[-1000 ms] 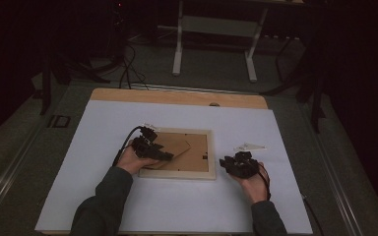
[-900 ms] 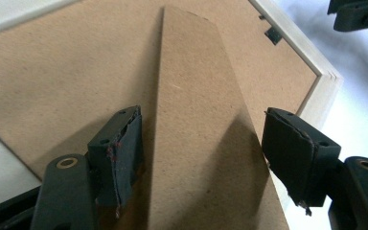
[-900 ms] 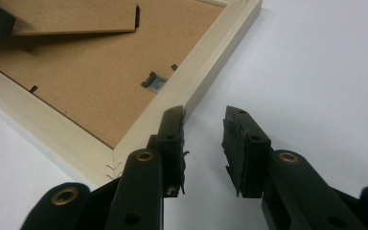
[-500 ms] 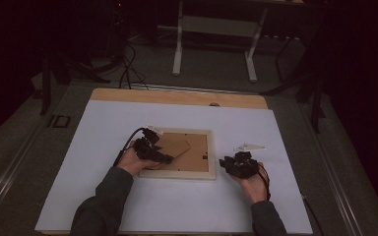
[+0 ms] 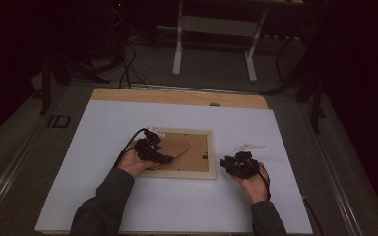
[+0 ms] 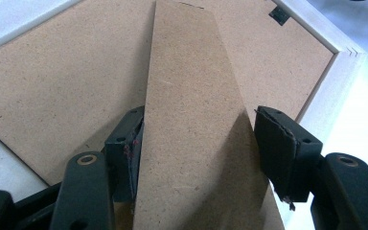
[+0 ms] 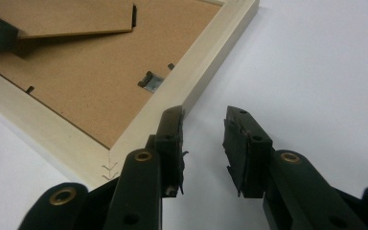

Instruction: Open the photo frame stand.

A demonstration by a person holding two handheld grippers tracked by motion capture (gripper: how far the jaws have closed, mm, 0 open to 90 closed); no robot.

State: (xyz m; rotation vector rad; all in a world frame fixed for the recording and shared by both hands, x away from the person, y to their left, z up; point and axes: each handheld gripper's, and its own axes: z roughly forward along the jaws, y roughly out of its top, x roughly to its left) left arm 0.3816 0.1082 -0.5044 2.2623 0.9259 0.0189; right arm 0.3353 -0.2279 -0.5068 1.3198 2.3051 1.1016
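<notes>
A pale wooden picture frame (image 5: 187, 174) lies face down on the white table top, its brown backing board (image 6: 62, 81) up. A brown fold-out stand (image 6: 196, 120) is raised off the backing. My left gripper (image 6: 199, 115) has just been closing, and the stand is between its pads, which press on its two edges. In the high view the left gripper (image 5: 163, 158) lies over the frame's left half. My right gripper (image 7: 203, 115) stands open and holds nothing beside the frame's corner (image 7: 191, 81), on the bare table. It is to the right of the frame in the high view, right gripper (image 5: 225, 164).
The white sheet (image 5: 128, 206) covers most of the table; a wooden strip (image 5: 177, 97) shows along its far edge. A small metal clip (image 7: 151, 80) holds the backing near the frame's rim. Dark floor, cables and a stand's legs (image 5: 211, 49) lie beyond the table.
The left gripper has shifted slightly over the frame's backing. The right hand and the frame have kept still.
</notes>
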